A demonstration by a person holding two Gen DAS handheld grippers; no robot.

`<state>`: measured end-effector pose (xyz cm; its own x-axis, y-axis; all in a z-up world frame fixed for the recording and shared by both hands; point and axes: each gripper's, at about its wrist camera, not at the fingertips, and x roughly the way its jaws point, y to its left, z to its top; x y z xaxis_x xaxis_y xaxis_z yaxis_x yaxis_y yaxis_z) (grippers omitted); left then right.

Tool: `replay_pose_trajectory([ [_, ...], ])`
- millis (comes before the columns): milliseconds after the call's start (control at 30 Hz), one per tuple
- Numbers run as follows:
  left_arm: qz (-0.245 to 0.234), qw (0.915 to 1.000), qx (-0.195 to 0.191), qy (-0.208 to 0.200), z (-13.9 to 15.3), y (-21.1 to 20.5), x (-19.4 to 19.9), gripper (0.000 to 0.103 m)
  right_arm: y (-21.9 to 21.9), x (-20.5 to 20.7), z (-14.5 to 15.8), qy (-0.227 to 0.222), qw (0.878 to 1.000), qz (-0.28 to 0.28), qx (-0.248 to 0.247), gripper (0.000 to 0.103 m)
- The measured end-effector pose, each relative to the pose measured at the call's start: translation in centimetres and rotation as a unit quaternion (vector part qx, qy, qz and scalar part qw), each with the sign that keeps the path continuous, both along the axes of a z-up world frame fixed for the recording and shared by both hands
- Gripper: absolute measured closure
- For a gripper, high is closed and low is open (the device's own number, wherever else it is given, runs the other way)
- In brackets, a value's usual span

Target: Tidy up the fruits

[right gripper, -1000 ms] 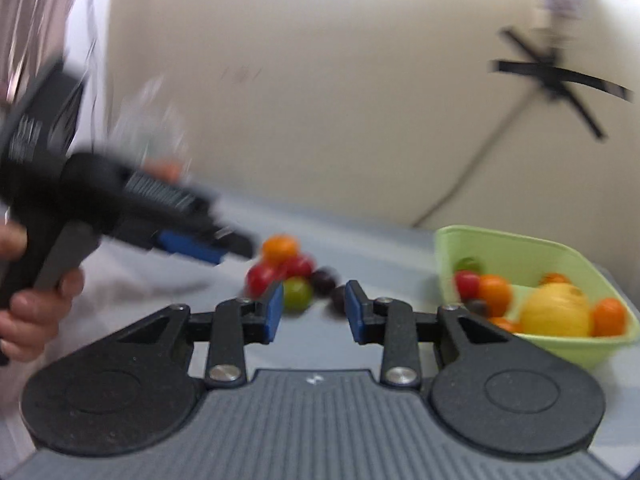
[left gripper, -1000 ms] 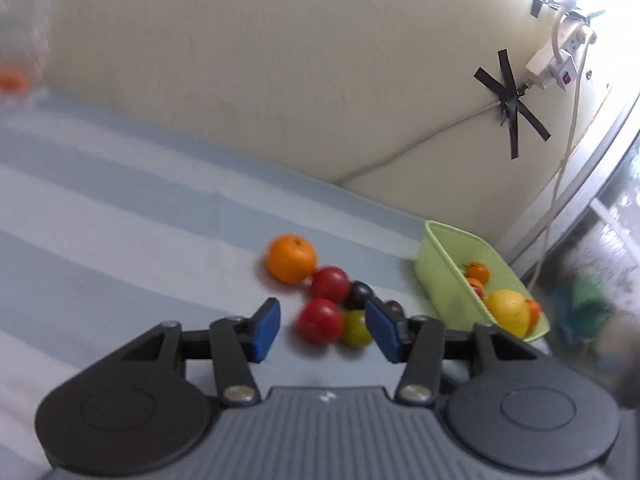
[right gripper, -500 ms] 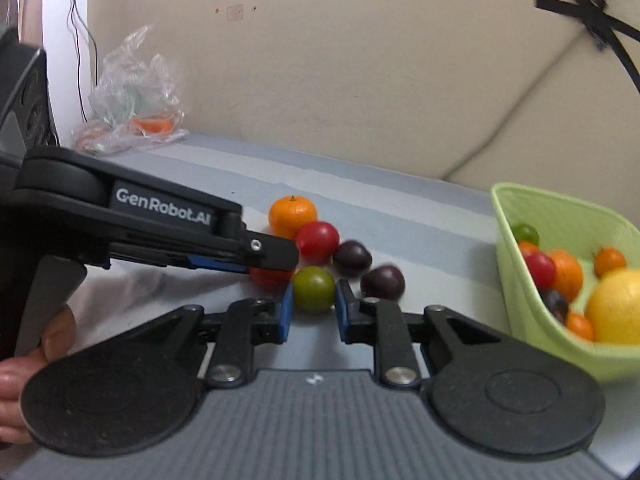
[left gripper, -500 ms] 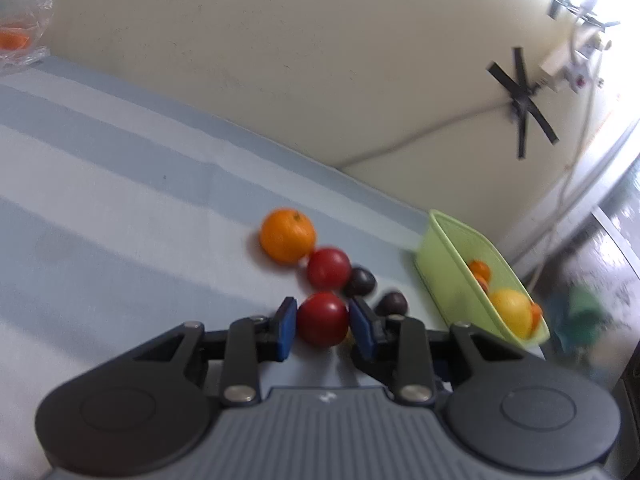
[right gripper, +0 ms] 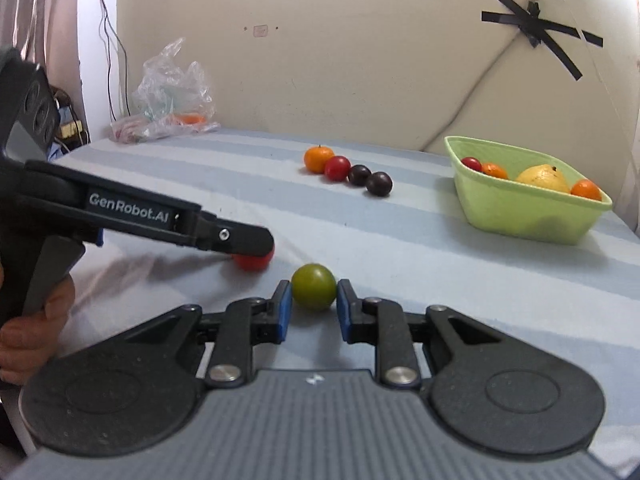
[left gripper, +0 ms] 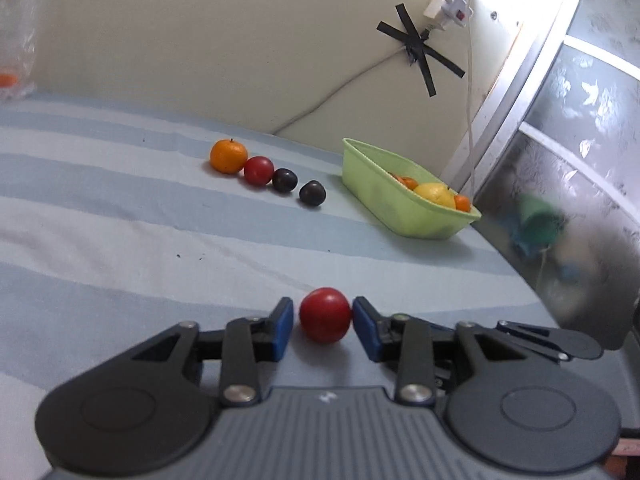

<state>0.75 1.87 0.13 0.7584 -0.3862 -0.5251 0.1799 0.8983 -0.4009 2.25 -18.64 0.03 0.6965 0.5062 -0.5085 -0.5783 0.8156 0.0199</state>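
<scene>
My left gripper [left gripper: 323, 316] is shut on a red tomato [left gripper: 325, 314], low over the striped cloth; it shows from the side in the right wrist view [right gripper: 256, 246]. My right gripper [right gripper: 311, 304] is shut on a green tomato [right gripper: 313, 287] just right of it. Farther back lie an orange [left gripper: 228, 155], a red tomato [left gripper: 259, 169] and two dark plums [left gripper: 285, 179] [left gripper: 312, 194] in a row. A green basket [left gripper: 404, 204] at the right holds a yellow fruit [right gripper: 542, 178], small oranges and a tomato.
A clear plastic bag [right gripper: 172, 96] with something orange lies at the back left by the wall. A taped cable and power strip [left gripper: 444, 12] hang on the wall. A metal-framed window [left gripper: 560, 140] bounds the right side.
Both grippers closed on their tomatoes and pulled back toward the near side, away from the fruit row. The row now lies far ahead.
</scene>
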Motion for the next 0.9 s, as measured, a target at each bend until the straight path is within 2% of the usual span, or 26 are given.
replay_pose_trajectory([
  [67,0.005,0.9996,0.023,-0.015,0.2,-0.7,0.1,0.054,0.4,0.6,-0.2,0.002,1.000,-0.004,-0.007,0.073],
  [133,0.006,0.9989,0.044,-0.017,0.3,-1.5,0.3,0.054,0.3,0.6,-0.3,0.007,1.000,-0.005,0.000,0.073],
  [233,0.008,0.9983,0.054,-0.018,0.2,-1.9,0.3,0.058,0.0,0.4,-0.4,0.011,1.000,-0.006,0.006,0.073],
  [333,0.020,0.9985,0.048,-0.016,0.0,-1.6,0.2,0.073,0.3,0.1,-0.4,0.004,1.000,-0.007,-0.003,0.073],
  [467,0.026,0.9993,0.025,-0.015,-0.1,-0.9,0.0,0.073,0.4,0.0,-0.4,-0.001,1.000,-0.010,-0.007,0.077],
  [600,0.027,0.9988,0.038,-0.017,0.0,-1.3,-0.2,0.073,0.3,0.0,-0.5,0.001,1.000,-0.010,-0.005,0.077],
  [767,0.027,0.9989,0.036,-0.017,-0.1,-1.2,-0.1,0.073,0.3,0.0,-0.5,-0.001,1.000,-0.013,-0.005,0.078],
  [900,0.025,0.9989,0.037,-0.014,0.0,-1.2,0.0,0.073,-0.9,0.4,-0.4,0.009,0.999,-0.029,0.028,0.078],
])
